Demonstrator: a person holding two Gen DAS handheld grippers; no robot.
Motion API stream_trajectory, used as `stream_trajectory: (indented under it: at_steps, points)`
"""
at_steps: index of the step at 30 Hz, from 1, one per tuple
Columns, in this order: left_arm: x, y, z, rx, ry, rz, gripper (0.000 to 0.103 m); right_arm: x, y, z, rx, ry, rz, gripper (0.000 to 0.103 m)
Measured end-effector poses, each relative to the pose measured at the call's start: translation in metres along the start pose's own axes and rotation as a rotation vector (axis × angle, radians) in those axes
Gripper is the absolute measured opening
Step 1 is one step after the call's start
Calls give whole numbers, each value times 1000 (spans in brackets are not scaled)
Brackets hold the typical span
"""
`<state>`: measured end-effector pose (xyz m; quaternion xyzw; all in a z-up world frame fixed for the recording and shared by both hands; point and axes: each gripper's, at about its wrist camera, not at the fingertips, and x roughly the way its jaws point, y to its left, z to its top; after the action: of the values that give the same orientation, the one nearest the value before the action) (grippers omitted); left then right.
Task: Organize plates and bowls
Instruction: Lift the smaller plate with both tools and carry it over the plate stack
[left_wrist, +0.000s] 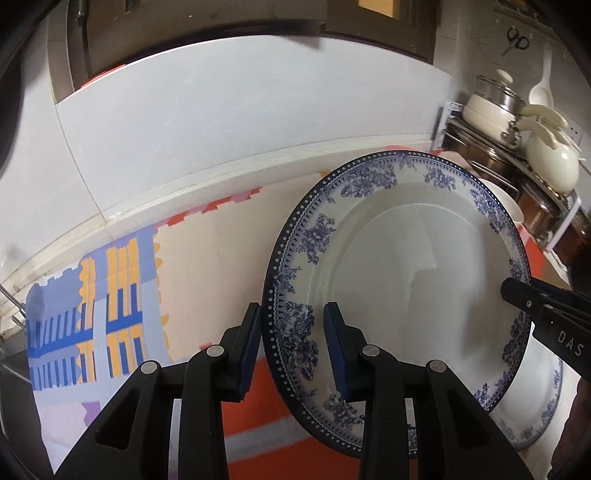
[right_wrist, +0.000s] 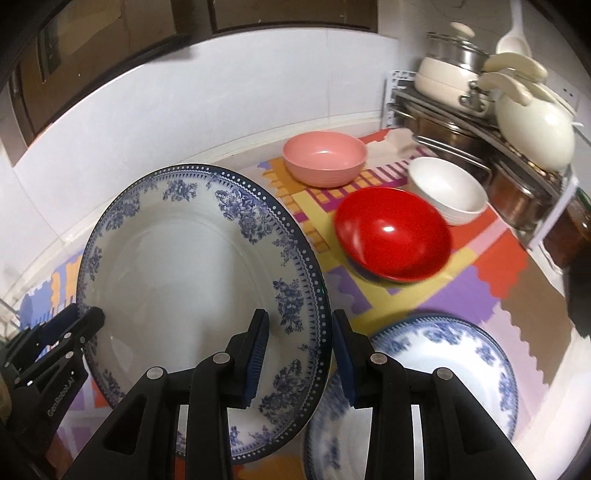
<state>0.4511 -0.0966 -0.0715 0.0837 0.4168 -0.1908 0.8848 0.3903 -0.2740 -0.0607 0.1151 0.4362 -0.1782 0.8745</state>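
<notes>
Plainly pinching the blue-flowered plate (left_wrist: 406, 266) at two opposite places on its rim: with the left gripper (left_wrist: 291, 314) at one side, one pad over the painted border and the other beneath it, and with the right gripper (right_wrist: 299, 321) likewise at the other side, both closed on the rim rather than spread. Holding it tilted and clear of the patterned mat (right_wrist: 480, 280), touching nothing below. Judging by the task, probably bound for the second plate (right_wrist: 461, 369) of the same pattern (lying on the mat, its left edge tucked under the raised one as seen from the right wrist). Worth fixing which way that lies from the fingers: down and to the right of the right gripper, just beside it, and across the whole held plate from the left one, so far nearer the right hand. Being round, offers no long axis to line up; calls only for centring rim over rim and levelling before lowering. Best kept wide of the red bowl (right_wrist: 395, 236), just beyond the lower plate, with the pink bowl (right_wrist: 325, 158) and the white bowl (right_wrist: 447, 188) farther back toward the wall. Cannot tell whether the lower plate sits quite flat, being blurred at its near edge.
</notes>
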Motion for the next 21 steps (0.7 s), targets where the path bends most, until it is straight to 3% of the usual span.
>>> stream_trajectory:
  at_steps: [21]
  points:
    - [-41, -100, -39, 138, 23, -130, 34, -71, -88, -53, 140, -20, -121, 36]
